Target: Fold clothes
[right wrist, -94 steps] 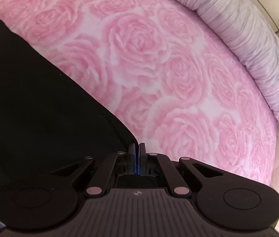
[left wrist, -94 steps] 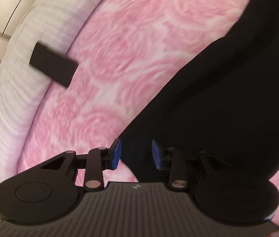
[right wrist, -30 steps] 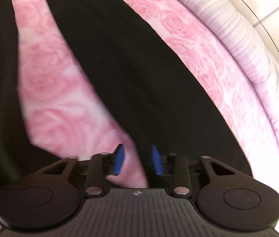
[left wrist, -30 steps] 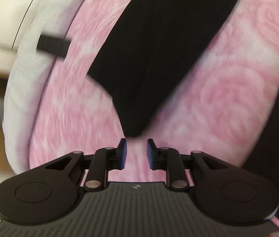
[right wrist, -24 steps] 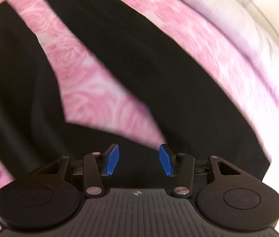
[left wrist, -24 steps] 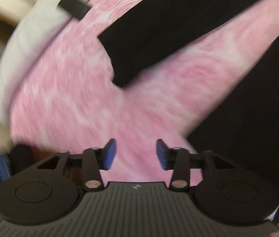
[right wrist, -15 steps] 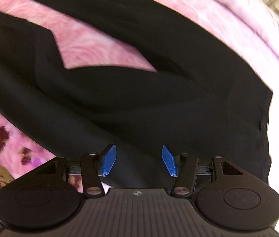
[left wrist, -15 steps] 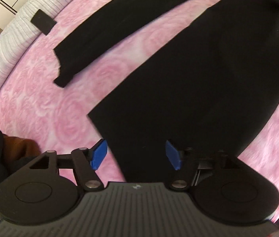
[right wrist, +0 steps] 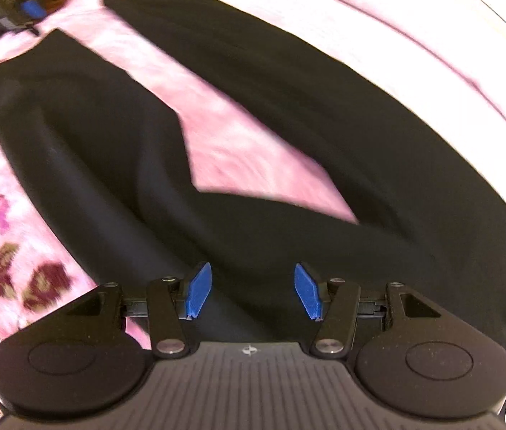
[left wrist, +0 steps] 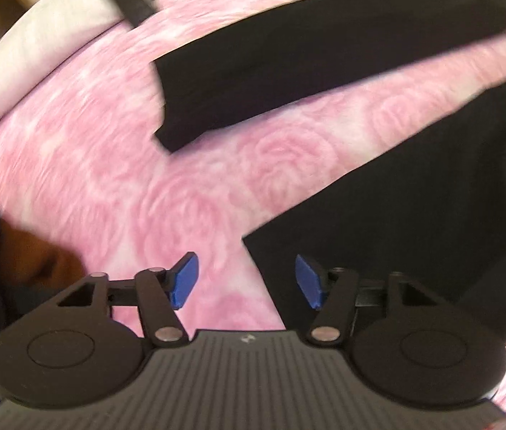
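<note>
A pair of black trousers (right wrist: 253, 229) lies spread flat on a bed cover (left wrist: 109, 165) printed with pink roses. The two legs are apart and form a V shape, so a wedge of the pink cover shows between them.

In the left wrist view, the left gripper (left wrist: 245, 281) hovers above the cover with its blue pads wide apart and nothing between them. The hem corner of the nearer trouser leg (left wrist: 414, 222) lies just in front of the right pad, and the rest of this leg runs away to the right. The farther leg (left wrist: 289, 68) lies across the upper part of the view, and its hem end points to the left. A small black rectangular object (left wrist: 132, 1) rests at the edge of a pale grey-white pillow or bolster (left wrist: 38, 36) beyond the pink cover. At the lower left there is a heap of dark and brown clothes (left wrist: 20, 261), but it is blurred.

In the right wrist view, the right gripper (right wrist: 253, 292) is also open and empty, and it hangs over the seat part of the trousers, where the two legs join. The left gripper (right wrist: 20, 3) appears small and blurred at the top left, near the hem ends. At the left side the cover shows darker red flowers (right wrist: 30, 279).
</note>
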Available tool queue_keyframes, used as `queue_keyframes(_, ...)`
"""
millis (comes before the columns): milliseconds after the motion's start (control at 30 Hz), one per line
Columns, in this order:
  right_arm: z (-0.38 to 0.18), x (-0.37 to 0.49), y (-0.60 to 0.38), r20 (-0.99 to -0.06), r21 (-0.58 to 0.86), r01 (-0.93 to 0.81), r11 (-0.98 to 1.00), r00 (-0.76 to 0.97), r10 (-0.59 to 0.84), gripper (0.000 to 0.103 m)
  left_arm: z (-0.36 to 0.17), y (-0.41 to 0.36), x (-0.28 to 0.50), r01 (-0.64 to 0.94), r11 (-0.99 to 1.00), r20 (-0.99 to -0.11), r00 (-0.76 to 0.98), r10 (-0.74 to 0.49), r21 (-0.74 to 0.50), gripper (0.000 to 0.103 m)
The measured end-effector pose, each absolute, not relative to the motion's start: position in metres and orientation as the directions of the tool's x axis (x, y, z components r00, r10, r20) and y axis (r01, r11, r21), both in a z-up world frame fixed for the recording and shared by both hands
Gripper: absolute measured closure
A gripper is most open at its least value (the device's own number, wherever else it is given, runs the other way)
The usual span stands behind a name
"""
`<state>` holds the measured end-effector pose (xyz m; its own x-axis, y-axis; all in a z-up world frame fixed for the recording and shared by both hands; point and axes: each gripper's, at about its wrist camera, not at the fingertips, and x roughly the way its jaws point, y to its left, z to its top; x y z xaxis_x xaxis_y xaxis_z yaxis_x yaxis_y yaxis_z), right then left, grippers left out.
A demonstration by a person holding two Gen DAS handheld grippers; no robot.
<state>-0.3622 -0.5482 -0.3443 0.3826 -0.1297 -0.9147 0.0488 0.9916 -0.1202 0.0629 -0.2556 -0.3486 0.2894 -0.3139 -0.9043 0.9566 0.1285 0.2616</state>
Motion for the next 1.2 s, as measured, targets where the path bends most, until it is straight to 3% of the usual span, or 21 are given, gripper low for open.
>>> queue_keyframes(133, -0.353, -0.332, -0.54, -0.92, -0.124, 0.02, 0.992, 0.371, -0.122, 0.049, -0.368, -0.27, 0.074, 0.984, -0.061, -0.938, 0.138, -0.317, 0.166, 0.052)
queue_keyframes(167, -0.355, -0.326, -0.538, -0.922, -0.129, 0.022, 0.991, 0.365, -0.128, 0.048, -0.373, -0.274, 0.077, 0.986, -0.101, -0.946, 0.097, -0.308, 0.134, 0.058)
queue_keyframes(200, -0.356, -0.322, -0.537, -0.922, -0.136, 0.028, 0.99, 0.362, -0.137, 0.048, -0.378, -0.278, 0.081, 0.985, -0.141, -0.953, 0.056, -0.298, 0.102, 0.074)
queue_keyframes(233, -0.356, -0.319, -0.536, -0.922, -0.14, 0.042, 0.989, 0.358, -0.146, 0.048, -0.379, -0.28, 0.084, 0.986, -0.151, -0.958, 0.027, -0.284, 0.073, 0.081)
queue_keyframes(267, -0.357, -0.316, -0.536, -0.924, -0.139, 0.062, 0.988, 0.35, -0.152, 0.048, -0.373, -0.278, 0.088, 0.991, -0.118, -0.96, 0.02, -0.28, 0.056, 0.094)
queue_keyframes(433, -0.361, -0.317, -0.542, -0.931, -0.127, 0.144, 0.981, 0.324, -0.168, 0.048, -0.337, -0.258, 0.102, 0.996, 0.085, -0.968, 0.024, -0.249, 0.003, 0.095)
queue_keyframes(600, -0.366, -0.314, -0.543, -0.93, -0.137, 0.098, 0.986, 0.329, -0.162, 0.048, -0.352, -0.241, 0.094, 0.992, 0.124, -0.992, -0.018, -0.124, -0.034, 0.095)
queue_keyframes(900, -0.369, -0.274, -0.574, -0.921, -0.162, 0.013, 0.987, 0.357, -0.156, 0.048, -0.332, -0.246, 0.099, 0.971, 0.237, -0.979, 0.068, -0.19, 0.021, 0.095)
queue_keyframes(1067, -0.379, -0.254, -0.574, -0.938, -0.052, -0.174, 0.983, 0.348, 0.011, 0.048, -0.342, -0.233, 0.089, 0.979, 0.198, -0.996, -0.023, -0.086, -0.04, 0.095)
queue_keyframes(1200, -0.393, -0.239, -0.564, -0.959, 0.019, -0.371, 0.928, 0.256, 0.122, 0.048, -0.341, -0.22, 0.084, 0.975, 0.211, -0.995, -0.045, -0.089, -0.063, 0.095)
